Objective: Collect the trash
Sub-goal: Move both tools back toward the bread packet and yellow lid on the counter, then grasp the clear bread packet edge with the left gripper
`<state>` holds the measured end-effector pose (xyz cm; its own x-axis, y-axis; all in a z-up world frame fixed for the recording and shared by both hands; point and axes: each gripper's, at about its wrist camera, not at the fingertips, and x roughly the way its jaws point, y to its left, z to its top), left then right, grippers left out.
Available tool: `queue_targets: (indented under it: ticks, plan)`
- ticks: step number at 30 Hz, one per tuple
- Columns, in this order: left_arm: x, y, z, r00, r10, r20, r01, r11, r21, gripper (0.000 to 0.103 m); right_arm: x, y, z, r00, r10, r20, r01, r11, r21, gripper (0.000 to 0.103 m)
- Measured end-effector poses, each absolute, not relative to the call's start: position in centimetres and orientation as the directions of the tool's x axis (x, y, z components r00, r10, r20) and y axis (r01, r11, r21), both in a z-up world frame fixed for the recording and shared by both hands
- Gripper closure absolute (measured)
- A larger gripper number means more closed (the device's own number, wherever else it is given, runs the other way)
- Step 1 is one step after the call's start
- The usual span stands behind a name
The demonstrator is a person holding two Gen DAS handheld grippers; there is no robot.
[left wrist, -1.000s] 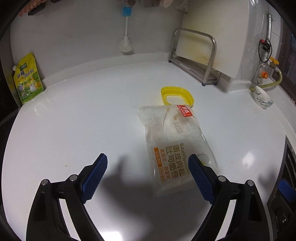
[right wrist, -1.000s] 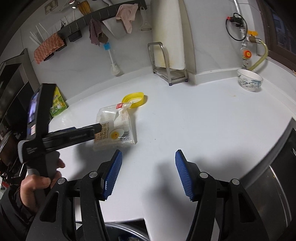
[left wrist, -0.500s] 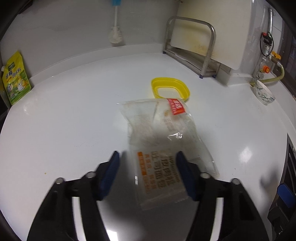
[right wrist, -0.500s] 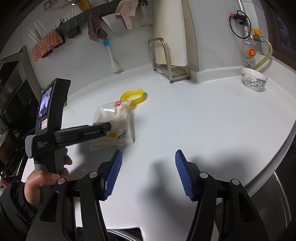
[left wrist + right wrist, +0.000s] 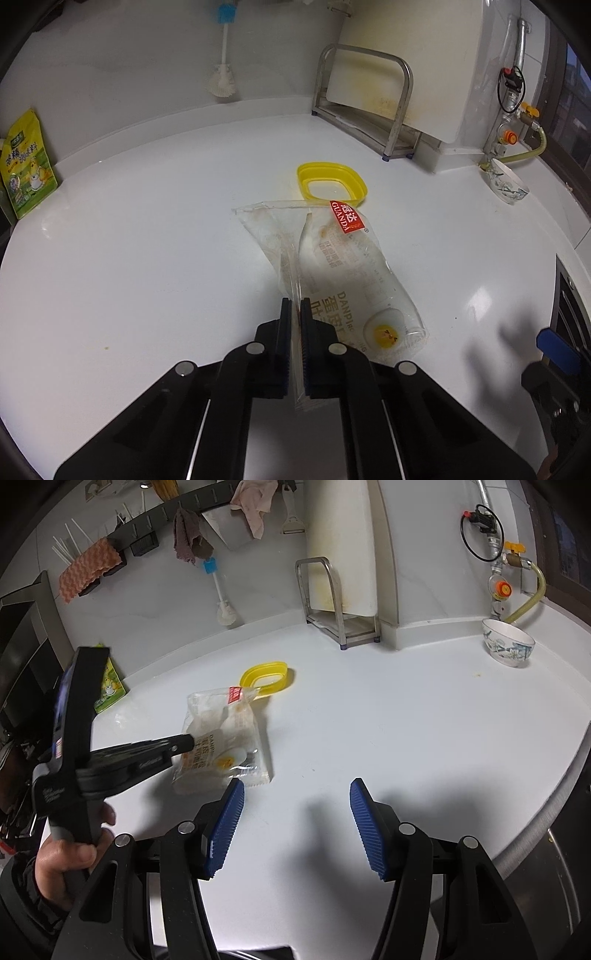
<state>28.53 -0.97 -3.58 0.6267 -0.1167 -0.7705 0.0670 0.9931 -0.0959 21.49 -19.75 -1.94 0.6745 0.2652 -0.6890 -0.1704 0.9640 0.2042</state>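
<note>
The trash is a clear plastic bread wrapper (image 5: 332, 266), empty and crumpled, with a red brand tag at its far end, orange lettering along its side and a small egg drawing near its near end. In the left wrist view it runs from the centre of the frame down toward the lower middle, its near-left edge pinched up into a fold. In the right wrist view the bread wrapper (image 5: 225, 738) sits left of centre on the white surface.
</note>
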Motion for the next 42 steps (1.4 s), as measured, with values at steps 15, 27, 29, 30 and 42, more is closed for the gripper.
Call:
queue_targets:
  ticks: [15,27,29,30,42]
  plan:
    - [27.4,6.2,-1.1,0.695,-0.084,-0.714,0.042,0.996,-0.076,0.098,26.8,-13.7,-1.8,0.661,0.239,-0.711,-0.193,0.970,0.148,0.041]
    - [27.7,10.0,-0.7,0.711,-0.133,-0.691,0.019,0.985,-0.171,0.098,34.9,-9.5,-3.8,0.596,0.173,-0.784,-0.170,0.982,0.087,0.030]
    - [27.5,10.2,-0.4,0.719,-0.130,-0.682,0.019,0.986,-0.167,0.098,36.0,-9.0,-4.3,0.583,0.160,-0.797,-0.164,0.983,0.077,0.030]
    - [27.4,10.3,-0.4,0.722,-0.132,-0.680,0.020,0.985,-0.169,0.098,36.7,-8.8,-4.6,0.575,0.157,-0.803,-0.159,0.984,0.078,0.030]
    - [27.5,11.4,-0.6,0.719,-0.133,-0.682,-0.003,0.981,-0.194,0.098,41.8,-7.5,-6.5,0.542,0.118,-0.832,-0.071,0.993,0.094,0.030]
